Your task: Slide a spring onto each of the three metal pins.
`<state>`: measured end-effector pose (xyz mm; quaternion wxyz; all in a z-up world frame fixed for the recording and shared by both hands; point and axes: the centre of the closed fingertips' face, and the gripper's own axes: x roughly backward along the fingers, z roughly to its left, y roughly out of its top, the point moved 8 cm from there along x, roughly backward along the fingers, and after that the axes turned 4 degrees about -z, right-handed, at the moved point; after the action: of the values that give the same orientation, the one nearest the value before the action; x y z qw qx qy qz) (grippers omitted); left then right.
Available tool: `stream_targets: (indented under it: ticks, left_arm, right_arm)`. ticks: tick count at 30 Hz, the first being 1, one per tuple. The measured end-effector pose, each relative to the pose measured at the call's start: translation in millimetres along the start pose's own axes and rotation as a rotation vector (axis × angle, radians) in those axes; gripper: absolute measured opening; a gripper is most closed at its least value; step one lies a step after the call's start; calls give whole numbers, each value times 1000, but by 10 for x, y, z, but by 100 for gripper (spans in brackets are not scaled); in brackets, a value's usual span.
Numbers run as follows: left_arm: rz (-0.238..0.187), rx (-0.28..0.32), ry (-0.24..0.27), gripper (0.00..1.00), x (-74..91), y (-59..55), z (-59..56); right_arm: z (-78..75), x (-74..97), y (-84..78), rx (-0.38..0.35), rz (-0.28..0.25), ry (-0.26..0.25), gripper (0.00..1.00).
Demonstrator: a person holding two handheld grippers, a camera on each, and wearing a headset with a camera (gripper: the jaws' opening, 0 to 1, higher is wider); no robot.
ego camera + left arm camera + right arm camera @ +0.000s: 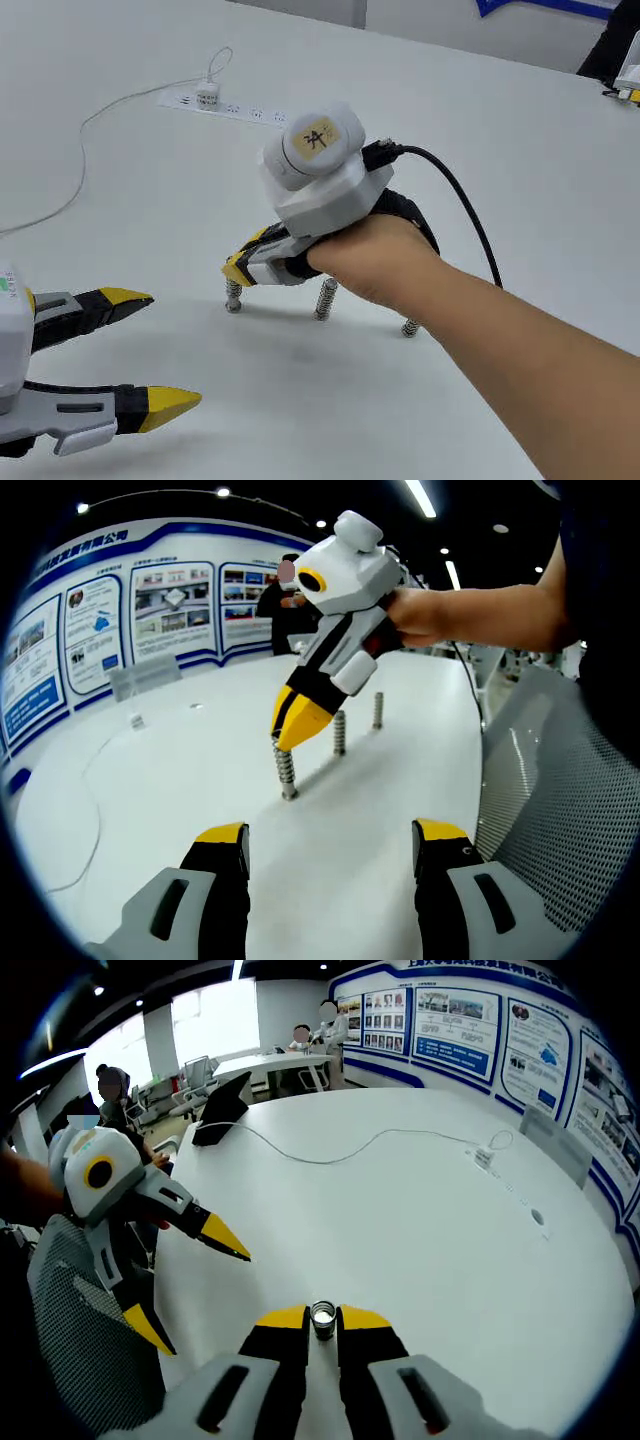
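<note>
Three upright metal pins stand in a row on the white table (pixel 500 150), each with a spring on it: left (pixel 233 296), middle (pixel 325 298), right (pixel 410 327). My right gripper (pixel 232 270), held from above by a hand, has its yellow tips at the top of the left spring. In the right gripper view the jaws are closed on that spring (pixel 322 1313), seen end-on. The left gripper view shows the same row: (pixel 286 770), (pixel 340 732), (pixel 378 710). My left gripper (pixel 172 348) hovers at the near left, open and empty, pointing at the pins.
A white power strip (pixel 222 104) with a plugged charger and a thin cable lies at the far left. A black cable (pixel 460 200) runs from the right gripper. A mesh chair (pixel 560 810) stands beside the table. People sit in the background.
</note>
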<state>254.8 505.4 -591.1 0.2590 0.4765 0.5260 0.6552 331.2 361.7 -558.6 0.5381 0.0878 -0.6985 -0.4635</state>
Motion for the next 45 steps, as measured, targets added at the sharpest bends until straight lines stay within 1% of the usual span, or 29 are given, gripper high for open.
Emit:
stream_targets:
  ticks: [13,22,25,28,33,40,45]
  left_arm:
    - [3,3,-2,68,-9,-10,1]
    - [4,5,-1,68,-11,-18,2]
    - [3,5,-1,68,-17,-11,3]
    - [2,3,-1,68,-24,-4,4]
    - [-4,2,2,68,-34,18,17]
    - [-14,1,7,68,-42,54,39]
    - [-19,-5,3,68,-56,91,30]
  right_arm:
    - [-3,-104,-104,-12,29,7,12]
    - [-3,-109,-128,-15,25,6,12]
    - [4,-93,-127,-13,17,4,14]
    - [9,-62,-120,-6,6,-4,18]
    - [18,17,-116,-2,-12,-11,19]
    - [62,168,-170,-8,-36,-20,22]
    - [113,285,-189,5,-57,-29,24]
